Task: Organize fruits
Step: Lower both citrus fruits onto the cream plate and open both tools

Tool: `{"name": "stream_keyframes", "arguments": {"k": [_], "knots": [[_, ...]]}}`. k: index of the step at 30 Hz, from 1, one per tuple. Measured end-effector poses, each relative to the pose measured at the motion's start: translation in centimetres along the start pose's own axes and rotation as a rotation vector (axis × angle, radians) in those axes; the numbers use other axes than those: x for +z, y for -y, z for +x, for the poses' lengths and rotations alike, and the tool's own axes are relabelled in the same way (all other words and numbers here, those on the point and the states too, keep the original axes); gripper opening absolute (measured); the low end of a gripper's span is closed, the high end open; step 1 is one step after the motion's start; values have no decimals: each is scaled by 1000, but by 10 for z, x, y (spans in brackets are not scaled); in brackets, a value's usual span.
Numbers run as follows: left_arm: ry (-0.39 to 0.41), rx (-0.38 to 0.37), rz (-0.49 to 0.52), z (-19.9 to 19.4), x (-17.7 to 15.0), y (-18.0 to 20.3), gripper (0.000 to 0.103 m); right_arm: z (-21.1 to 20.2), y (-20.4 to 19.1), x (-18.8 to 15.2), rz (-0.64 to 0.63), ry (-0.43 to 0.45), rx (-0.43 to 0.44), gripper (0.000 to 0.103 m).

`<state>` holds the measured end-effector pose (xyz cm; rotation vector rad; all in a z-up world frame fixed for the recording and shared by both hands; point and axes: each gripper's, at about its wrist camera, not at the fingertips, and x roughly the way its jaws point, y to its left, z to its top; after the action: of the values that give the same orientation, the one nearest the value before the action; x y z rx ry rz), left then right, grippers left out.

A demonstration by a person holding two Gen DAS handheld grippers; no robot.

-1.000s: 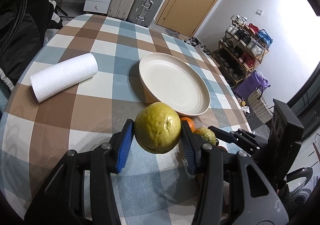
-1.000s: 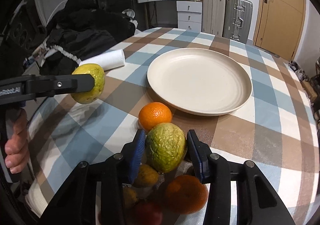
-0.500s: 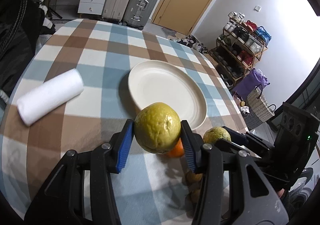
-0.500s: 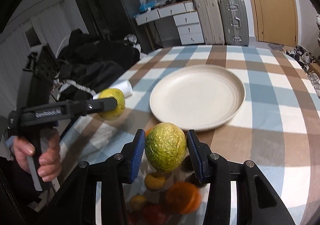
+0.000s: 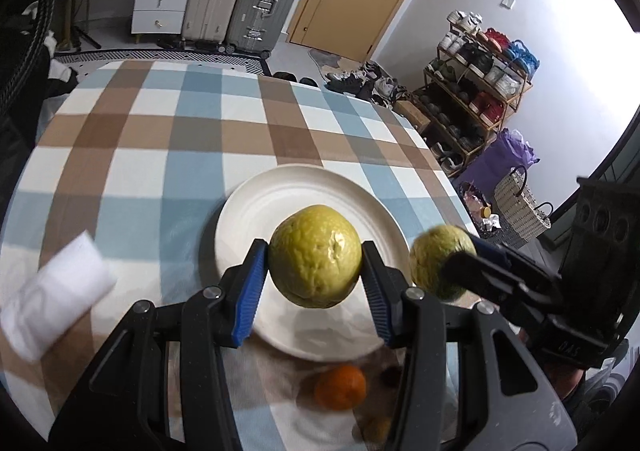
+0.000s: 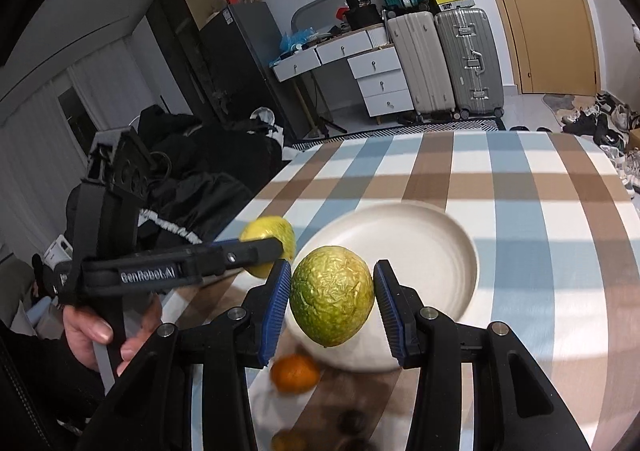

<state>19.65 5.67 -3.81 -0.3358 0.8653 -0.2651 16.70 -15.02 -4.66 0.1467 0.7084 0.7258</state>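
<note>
1. My left tool [image 5: 315, 283] is clenched on a round yellow-green fruit with a dimpled skin [image 5: 315, 255], gripped between the two blue-padded fingers [image 5: 251, 291] at the centre of the left wrist view.
2. That fruit hangs in the air in front of the round cream-white plate [image 5: 256, 211], which sits on the blue, brown and white checked table [image 5: 160, 155] in the middle of the frame.
3. My right tool [image 6: 331, 305] is clenched on a greener, wrinkled oval fruit [image 6: 332, 301], low in the centre of the right wrist view, held clear of the table with the plate's near rim behind and beneath it.
4. In the left wrist view the right tool comes in from the right edge, its wrinkled fruit just beside the plate's right rim; in the right wrist view the left tool comes in from the left, its fruit at the plate's left rim.
5. A small round orange citrus fruit [image 5: 340, 387] lies on the table just below the plate's near rim; a few smaller, blurred fruits [image 6: 350, 421] lie near the bottom of the frame.
6. A white paper-towel roll [image 5: 56, 307] lies on its side at the left edge of the left wrist view, blurred, well apart from the plate.
7. My bare left hand [image 6: 100, 335] grips the black handle of the left tool at lower left of the right wrist view.
</note>
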Motion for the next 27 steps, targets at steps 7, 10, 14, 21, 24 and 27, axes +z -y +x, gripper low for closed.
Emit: {"name": "stream_keyframes", "arguments": {"k": [7, 10, 14, 21, 24, 27], "knots": [[-46, 3, 19, 52, 31, -3, 44, 38, 38, 35, 65, -10, 1, 44], [-76, 0, 12, 75, 38, -8, 44, 56, 52, 45, 81, -18, 5, 44], [-90, 12, 1, 97, 43, -14, 44, 83, 69, 51, 103, -53, -6, 44], [-96, 15, -20, 120, 48, -23, 44, 111, 91, 48, 174, -90, 5, 44], [-116, 16, -21, 128, 46, -25, 44, 119, 93, 47, 175, -102, 0, 44], [-130, 24, -28, 134, 45, -27, 44, 126, 95, 46, 179, -117, -15, 44]]}}
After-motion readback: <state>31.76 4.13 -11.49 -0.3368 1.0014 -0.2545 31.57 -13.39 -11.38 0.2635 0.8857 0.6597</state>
